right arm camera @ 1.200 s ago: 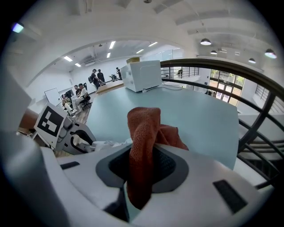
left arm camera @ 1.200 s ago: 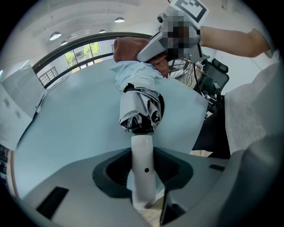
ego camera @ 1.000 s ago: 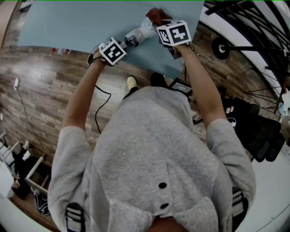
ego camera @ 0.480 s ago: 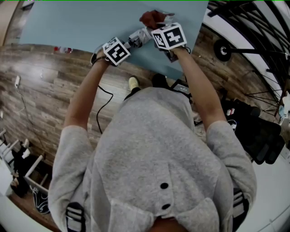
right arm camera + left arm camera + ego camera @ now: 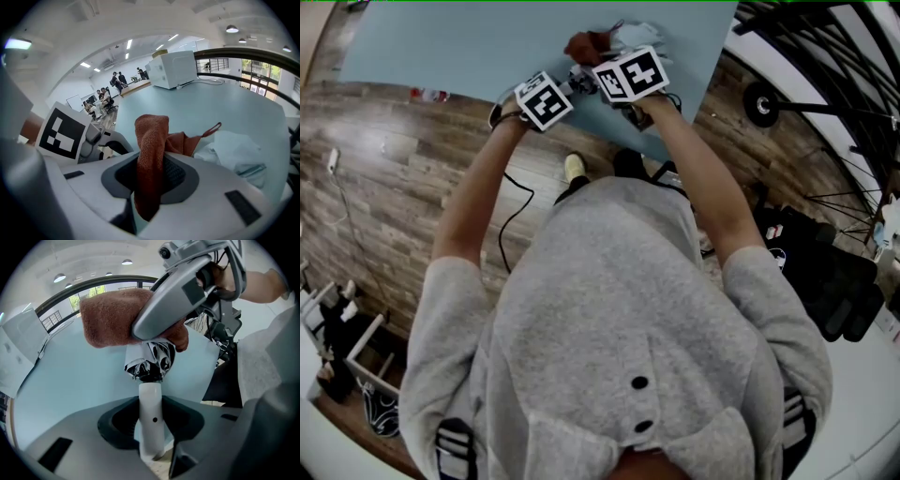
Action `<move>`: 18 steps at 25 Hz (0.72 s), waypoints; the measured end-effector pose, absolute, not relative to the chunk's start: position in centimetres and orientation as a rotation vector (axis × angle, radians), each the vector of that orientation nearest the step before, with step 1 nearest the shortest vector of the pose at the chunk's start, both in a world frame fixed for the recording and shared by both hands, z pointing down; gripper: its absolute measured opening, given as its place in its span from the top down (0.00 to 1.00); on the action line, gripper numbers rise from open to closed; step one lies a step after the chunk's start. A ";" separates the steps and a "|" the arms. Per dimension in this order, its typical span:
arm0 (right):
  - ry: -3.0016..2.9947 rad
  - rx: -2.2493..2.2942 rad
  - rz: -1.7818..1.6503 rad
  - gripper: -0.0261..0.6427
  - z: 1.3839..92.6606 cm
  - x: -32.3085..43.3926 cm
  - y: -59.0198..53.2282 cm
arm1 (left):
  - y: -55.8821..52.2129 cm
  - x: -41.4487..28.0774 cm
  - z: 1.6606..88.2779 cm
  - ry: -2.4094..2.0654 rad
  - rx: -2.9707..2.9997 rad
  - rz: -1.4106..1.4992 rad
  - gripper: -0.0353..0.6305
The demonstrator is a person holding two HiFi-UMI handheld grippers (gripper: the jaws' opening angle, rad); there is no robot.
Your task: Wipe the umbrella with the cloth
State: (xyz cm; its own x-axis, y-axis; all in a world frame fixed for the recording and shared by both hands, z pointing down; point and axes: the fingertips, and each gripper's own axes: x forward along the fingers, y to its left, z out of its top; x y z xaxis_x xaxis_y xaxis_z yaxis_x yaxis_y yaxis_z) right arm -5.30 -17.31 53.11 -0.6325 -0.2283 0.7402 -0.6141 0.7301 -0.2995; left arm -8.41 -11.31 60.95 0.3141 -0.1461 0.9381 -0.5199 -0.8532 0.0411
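While the folded umbrella [image 5: 151,401], with its white handle marked by 1 black dot and its bunched black-and-white fabric, hangs over the pale blue table [image 5: 70,376], the left gripper [image 5: 150,423] has its 2 jaws closed tight on that handle. The right gripper [image 5: 151,176] has its jaws drawn in to a narrow gap, clamping a fold of the rust-brown towelling cloth [image 5: 152,136]. The rest of the cloth drapes over the umbrella's fabric end, touching it.
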 end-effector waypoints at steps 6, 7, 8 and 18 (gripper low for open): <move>-2.256 0.558 0.927 0.81 53.1 -7.9 -16.7 | -11.1 -8.5 61.1 -0.597 2.250 1.542 0.71; -2.273 0.556 1.024 0.81 52.7 -8.2 -16.9 | -11.2 -8.5 61.0 -0.602 2.251 1.542 0.71; -2.289 0.558 1.145 0.81 52.3 -8.4 -17.4 | -11.2 -8.5 61.0 -0.605 2.250 1.543 0.71; -1.956 0.851 1.770 0.81 54.6 -5.9 -21.4 | -11.3 -8.6 61.0 -0.607 2.251 1.543 0.71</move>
State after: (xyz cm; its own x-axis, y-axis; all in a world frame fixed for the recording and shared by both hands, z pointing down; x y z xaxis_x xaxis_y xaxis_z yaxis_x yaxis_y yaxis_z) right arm -5.87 -21.40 54.58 -0.7500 -0.1877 0.6342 -0.6497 0.0298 -0.7596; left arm -8.62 -11.32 61.04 0.3170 -0.1522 0.9361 -0.5266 -0.8492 0.0403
